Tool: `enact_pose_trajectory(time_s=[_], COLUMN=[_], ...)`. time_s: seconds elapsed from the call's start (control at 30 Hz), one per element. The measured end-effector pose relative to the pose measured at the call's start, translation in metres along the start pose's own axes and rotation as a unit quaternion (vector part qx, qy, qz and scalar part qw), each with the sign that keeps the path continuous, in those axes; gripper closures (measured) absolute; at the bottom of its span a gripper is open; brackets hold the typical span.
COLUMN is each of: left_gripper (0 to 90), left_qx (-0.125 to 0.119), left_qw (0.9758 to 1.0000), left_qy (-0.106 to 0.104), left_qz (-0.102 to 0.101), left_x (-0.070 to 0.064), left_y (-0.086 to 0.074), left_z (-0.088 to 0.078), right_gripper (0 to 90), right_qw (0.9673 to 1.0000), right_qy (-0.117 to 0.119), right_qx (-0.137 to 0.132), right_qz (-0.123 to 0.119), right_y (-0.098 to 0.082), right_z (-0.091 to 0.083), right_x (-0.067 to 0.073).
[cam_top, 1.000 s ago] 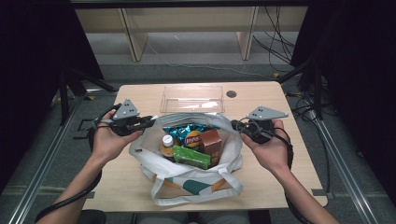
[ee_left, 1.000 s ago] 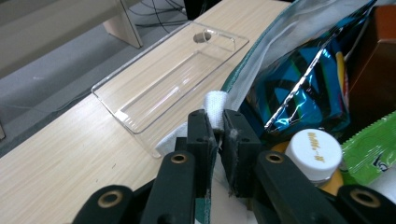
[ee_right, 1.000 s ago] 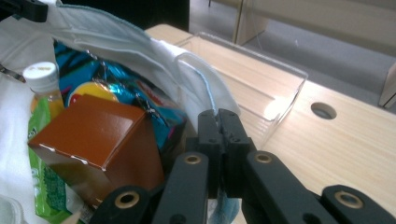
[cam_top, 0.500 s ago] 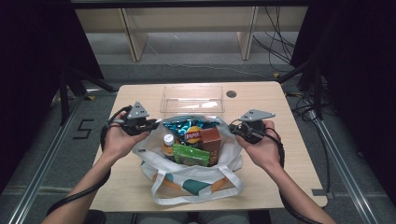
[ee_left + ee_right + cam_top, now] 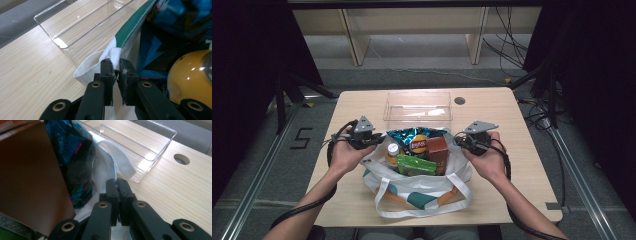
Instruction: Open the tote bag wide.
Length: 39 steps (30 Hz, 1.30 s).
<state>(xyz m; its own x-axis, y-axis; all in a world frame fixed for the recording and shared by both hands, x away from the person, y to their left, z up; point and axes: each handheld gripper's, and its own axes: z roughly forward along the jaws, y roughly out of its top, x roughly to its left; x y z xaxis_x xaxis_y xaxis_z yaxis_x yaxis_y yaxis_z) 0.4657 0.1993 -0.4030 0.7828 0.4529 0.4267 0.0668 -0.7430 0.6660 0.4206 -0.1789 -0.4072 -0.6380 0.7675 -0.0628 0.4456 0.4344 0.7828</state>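
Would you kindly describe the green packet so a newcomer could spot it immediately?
On the wooden table sits a white tote bag full of groceries. The green packet lies flat at the front of its opening, the only green item, before the brown box.

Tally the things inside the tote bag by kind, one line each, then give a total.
Snack bags: 2, blue bag and chips bag
Boxes: 2, brown box and green box
Bottles: 1, yellow bottle
Total: 5 visible; others may be hidden underneath.
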Motion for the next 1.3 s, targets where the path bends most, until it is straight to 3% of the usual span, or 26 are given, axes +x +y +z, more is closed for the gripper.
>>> enact_pose_trajectory(time_s=[0.03,0.1,0.17,0.2,0.23,0.27,0.33,0.37,0.4,0.43,0.47,0.53,0.6,0.63,0.8,0.83,0.87,0.93,0.97,1.0,1.03,1.07,1.13,1.2,1.23,1.3], left_gripper=[81.2,81.3,81.3,81.3,81.3,81.3,81.3,81.4,81.4,81.4,81.4,81.5,81.6,81.6,81.8,81.8,81.9,81.8,81.8,81.8,81.8,81.7,81.4,80.5,79.7,75.8], left_qx=[0.000,0.000,0.002,0.004,0.007,0.008,0.010,0.010,0.011,0.015,0.010,0.011,0.014,0.015,0.018,0.020,0.019,0.019,0.018,0.013,0.012,0.008,-0.001,-0.009,-0.012,-0.032], left_qw=[0.9799,0.9785,0.9808,0.9792,0.9806,0.9786,0.9801,0.9793,0.9798,0.9817,0.9796,0.9785,0.9815,0.9797,0.9821,0.9808,0.9827,0.9833,0.9832,0.9805,0.9812,0.9798,0.9816,0.9804,0.9829,0.9783], left_qy=[0.010,0.002,0.003,0.002,0.001,0.000,0.002,0.001,0.003,0.001,0.002,0.002,0.004,0.004,0.007,0.005,0.005,0.004,0.004,0.007,0.008,0.005,0.008,0.010,0.012,0.017], left_qz=[-0.199,-0.206,-0.195,-0.203,-0.196,-0.205,-0.198,-0.202,-0.199,-0.190,-0.201,-0.206,-0.191,-0.200,-0.187,-0.194,-0.184,-0.181,-0.181,-0.196,-0.192,-0.200,-0.191,-0.196,-0.183,-0.204], left_x=[-0.029,-0.032,-0.032,-0.034,-0.035,-0.037,-0.037,-0.038,-0.039,-0.038,-0.041,-0.042,-0.041,-0.043,-0.044,-0.044,-0.043,-0.042,-0.042,-0.045,-0.044,-0.045,-0.044,-0.044,-0.041,-0.042], left_y=[-0.005,-0.008,-0.011,-0.013,-0.014,-0.015,-0.016,-0.016,-0.017,-0.018,-0.018,-0.020,-0.020,-0.020,-0.021,-0.021,-0.022,-0.022,-0.022,-0.022,-0.022,-0.022,-0.022,-0.022,-0.022,-0.021], left_z=[0.002,0.006,0.010,0.012,0.015,0.017,0.018,0.020,0.021,0.021,0.023,0.025,0.026,0.026,0.027,0.027,0.027,0.026,0.026,0.027,0.026,0.026,0.023,0.018,0.014,0.010], right_gripper=[89.3,89.3,89.3,89.3,89.3,89.3,89.3,89.3,89.3,89.3,89.3,89.3,89.3,89.3,89.3,89.4,89.4,89.4,89.3,89.3,89.3,89.3,89.1,88.2,86.5,82.7], right_qw=[1.0000,1.0000,1.0000,1.0000,1.0000,1.0000,0.9999,0.9999,0.9998,0.9999,0.9998,0.9999,0.9999,0.9998,0.9998,0.9996,0.9996,0.9998,0.9998,0.9998,0.9998,0.9998,0.9998,0.9998,0.9999,0.9996], right_qy=[-0.001,0.002,-0.002,0.001,-0.002,0.001,0.002,-0.001,-0.004,-0.003,0.000,0.004,-0.002,0.003,0.003,0.002,0.005,0.006,0.006,0.006,0.007,0.007,0.008,0.008,0.009,0.009], right_qx=[-0.006,0.007,-0.001,0.007,0.001,0.005,0.014,0.012,0.004,0.006,0.013,0.017,0.006,0.014,0.014,0.019,0.026,0.017,0.017,0.016,0.021,0.016,0.021,0.015,0.005,-0.008], right_qz=[-0.003,0.003,-0.005,-0.005,-0.006,-0.008,-0.007,-0.002,-0.018,-0.014,-0.015,0.000,-0.016,-0.011,-0.012,-0.020,-0.005,-0.010,-0.007,-0.008,-0.001,-0.006,-0.001,0.008,0.010,0.025], right_y=[-0.001,-0.003,-0.005,-0.005,-0.007,-0.008,-0.009,-0.010,-0.011,-0.012,-0.012,-0.014,-0.015,-0.014,-0.017,-0.018,-0.019,-0.020,-0.021,-0.021,-0.021,-0.021,-0.021,-0.020,-0.019,-0.017], right_z=[0.003,0.005,0.009,0.010,0.013,0.014,0.015,0.017,0.018,0.019,0.019,0.021,0.024,0.023,0.027,0.027,0.027,0.031,0.031,0.031,0.031,0.031,0.029,0.026,0.024,0.019], right_x=[0.000,0.000,-0.002,-0.002,-0.002,-0.002,-0.001,0.000,-0.002,-0.002,-0.002,-0.001,-0.004,-0.004,-0.003,-0.005,-0.003,-0.005,-0.005,-0.006,-0.005,-0.005,-0.005,-0.006,-0.008,-0.009])
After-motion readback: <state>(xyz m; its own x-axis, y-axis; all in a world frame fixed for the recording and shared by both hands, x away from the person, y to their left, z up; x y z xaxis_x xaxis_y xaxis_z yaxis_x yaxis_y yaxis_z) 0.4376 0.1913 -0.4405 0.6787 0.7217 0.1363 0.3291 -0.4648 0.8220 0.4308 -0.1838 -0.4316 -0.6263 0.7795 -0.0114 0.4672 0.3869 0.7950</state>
